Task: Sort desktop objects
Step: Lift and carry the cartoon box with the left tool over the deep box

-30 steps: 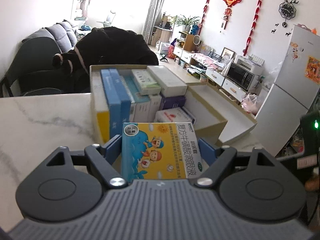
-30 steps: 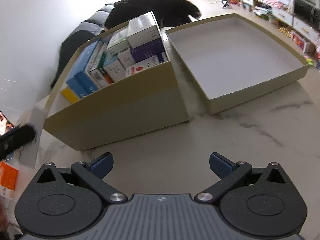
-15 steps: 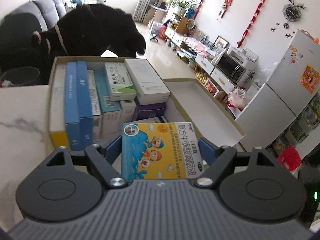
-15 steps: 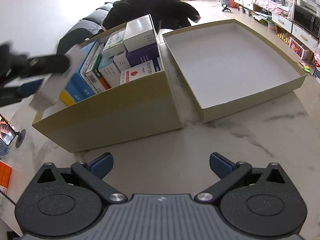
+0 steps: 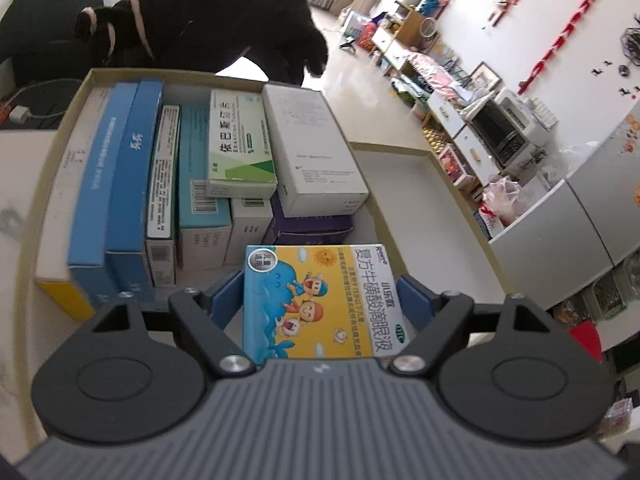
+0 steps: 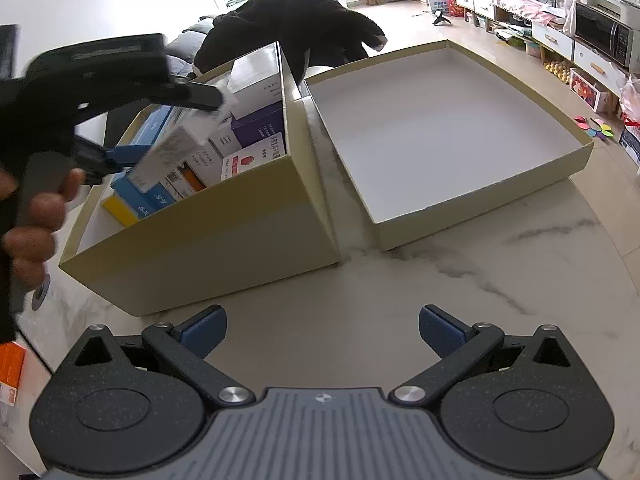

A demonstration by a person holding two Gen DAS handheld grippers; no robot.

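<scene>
Left fingers (image 5: 323,296) clamped on carton (image 5: 320,300), hovering above box (image 6: 208,240), over gap at near right corner. Carton flat face up. Right fingers (image 6: 322,330) wide, empty, above table (image 6: 460,280).

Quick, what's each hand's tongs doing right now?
Left tongs: closed on the blue-and-yellow cartoon medicine carton, above the beige cardboard box.
Right tongs: open, empty.
</scene>
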